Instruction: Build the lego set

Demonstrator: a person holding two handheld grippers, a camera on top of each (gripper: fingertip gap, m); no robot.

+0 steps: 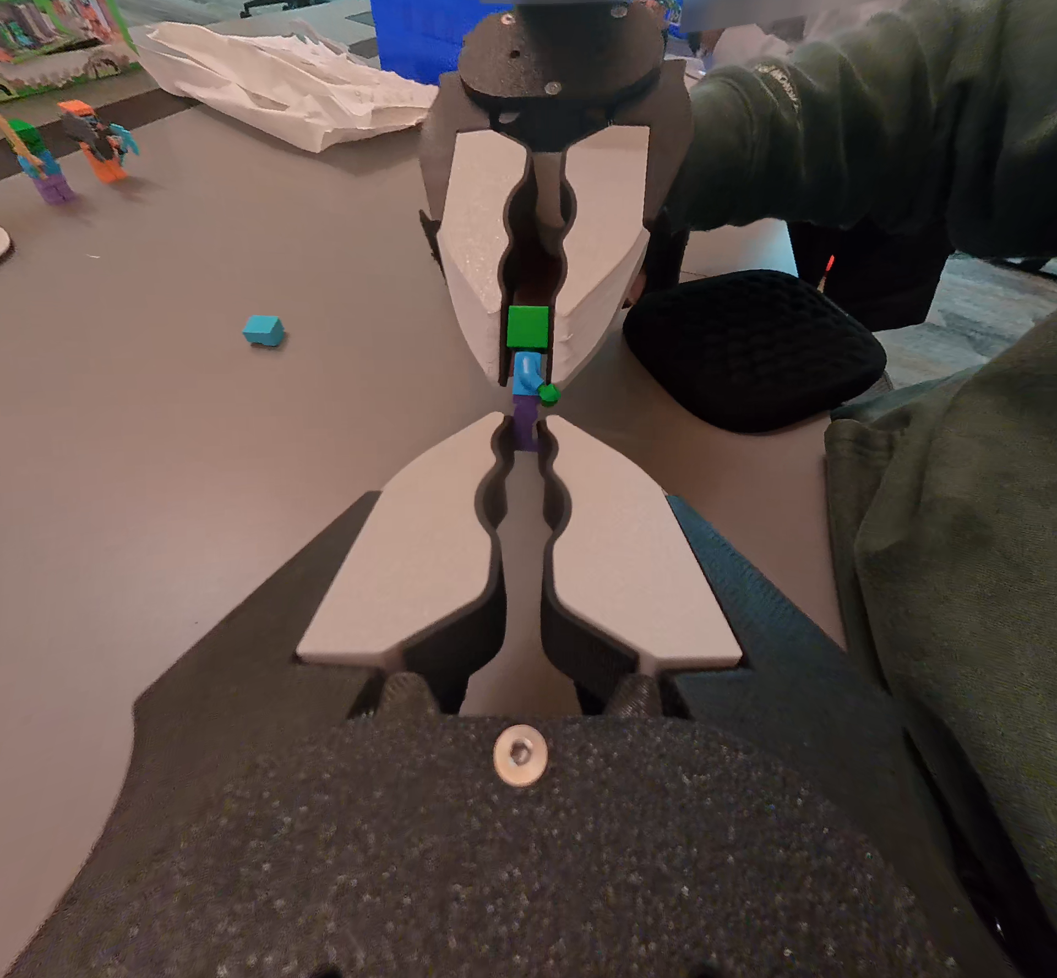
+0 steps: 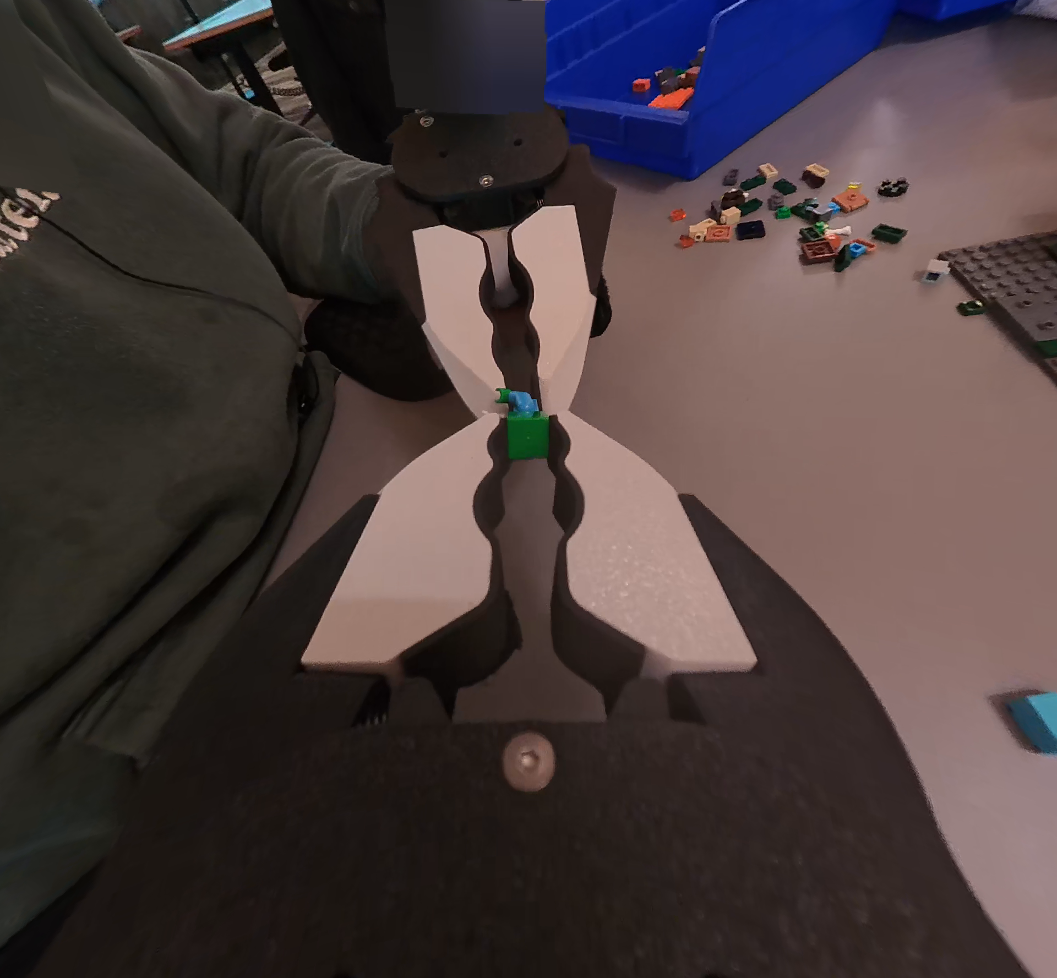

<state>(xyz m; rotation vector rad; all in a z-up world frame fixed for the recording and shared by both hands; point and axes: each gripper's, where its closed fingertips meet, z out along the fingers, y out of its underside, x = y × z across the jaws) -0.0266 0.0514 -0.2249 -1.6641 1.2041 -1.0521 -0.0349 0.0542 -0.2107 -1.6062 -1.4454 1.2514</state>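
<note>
A small minifigure with a green cube head, blue torso and purple legs is held in the air between both grippers. In the left wrist view, my left gripper is shut on the purple legs. My right gripper comes from the far side and is shut on the green head. In the right wrist view, my right gripper clamps the green head, and the left gripper holds the body beyond it, with one blue arm sticking out.
Two built figures, a teal brick, a white paper bag and the set box lie to the left. A blue bin, loose pieces and a dark baseplate lie to the right. My left and right fingertips are right by each other.
</note>
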